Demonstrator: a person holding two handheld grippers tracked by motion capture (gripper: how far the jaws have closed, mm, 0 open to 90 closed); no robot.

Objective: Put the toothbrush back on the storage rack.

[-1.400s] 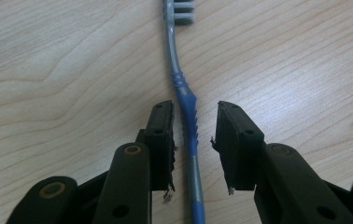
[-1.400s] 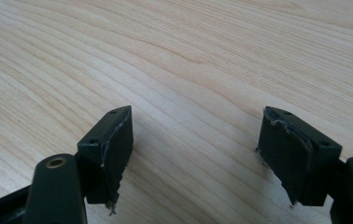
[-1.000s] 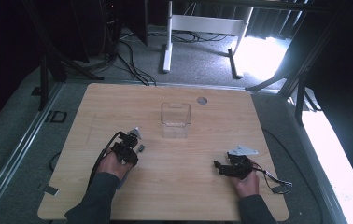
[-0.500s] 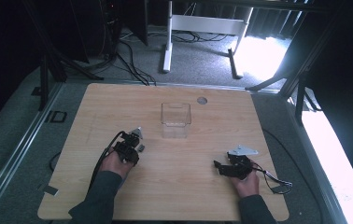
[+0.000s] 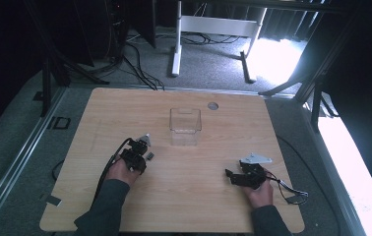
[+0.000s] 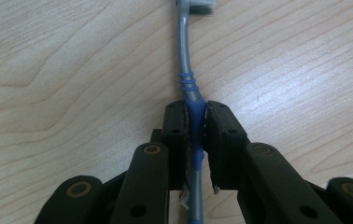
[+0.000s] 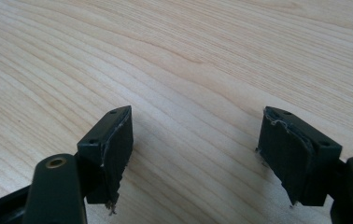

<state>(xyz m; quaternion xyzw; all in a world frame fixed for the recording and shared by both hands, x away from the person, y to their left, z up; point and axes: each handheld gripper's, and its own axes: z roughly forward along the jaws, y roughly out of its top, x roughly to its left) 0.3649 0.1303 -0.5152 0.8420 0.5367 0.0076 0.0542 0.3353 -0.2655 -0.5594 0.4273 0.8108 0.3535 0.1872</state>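
A toothbrush (image 6: pixel 184 56) with a grey and blue handle lies flat on the wooden table (image 5: pixel 125 108), its white bristle head at the far end. My left gripper (image 6: pixel 195 109) has just been closing and is now shut on the blue part of the handle, both pads pressing on it. In the high view that left gripper (image 5: pixel 139 158) sits low at the table's left, in front of a clear box (image 5: pixel 185 126). My right gripper (image 5: pixel 231 176) rests at the front right, and in its own view the right gripper (image 7: pixel 195 140) is open over bare wood.
The clear plastic box stands upright near the table's middle, behind both hands. A round grommet (image 5: pixel 213 105) sits at the far edge. Cables trail from both grippers toward the front. A white metal frame (image 5: pixel 213 29) stands on the floor beyond the table.
The left gripper's jaws have drawn in around the toothbrush handle. Both hands stay about where they were.
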